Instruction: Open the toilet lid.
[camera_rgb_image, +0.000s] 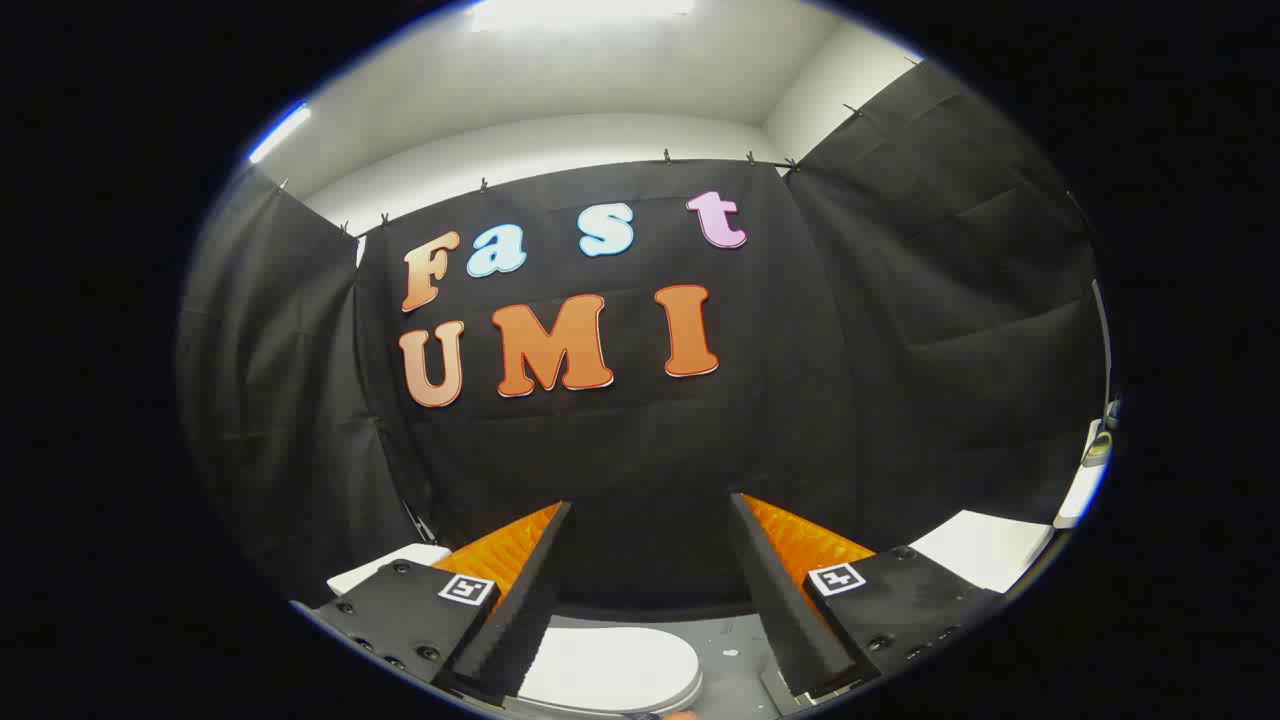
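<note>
The hand-held gripper (650, 510) hangs high in the booth with its two fingers spread wide apart and gripping nothing, open air running between them all the way to the black cloth wall (640, 440) far ahead. Below the fingers, near and slightly left of centre, lies the one toilet lid (610, 668), a white rounded shape that looks closed and flat; its curved right edge ends short of the right finger (790, 600), while its left side passes under the left finger (525, 600), which stands clear above it. A strip of grey floor (730, 655), flecked with a few pale spots, fills the gap between the lid's right edge and the right finger. Two white flat-topped surfaces flank the scene: a small one (385, 565) at the left, beside the gripper's left body, and a larger one (985, 550) at the right, just beyond the right body; what they are cannot be told. Each finger body carries one square black-and-white marker, two in all. The cloth wall closes the booth on three sides, left, far and right, with white ceiling (600, 70) and two bright lights above its clipped top edge.
</note>
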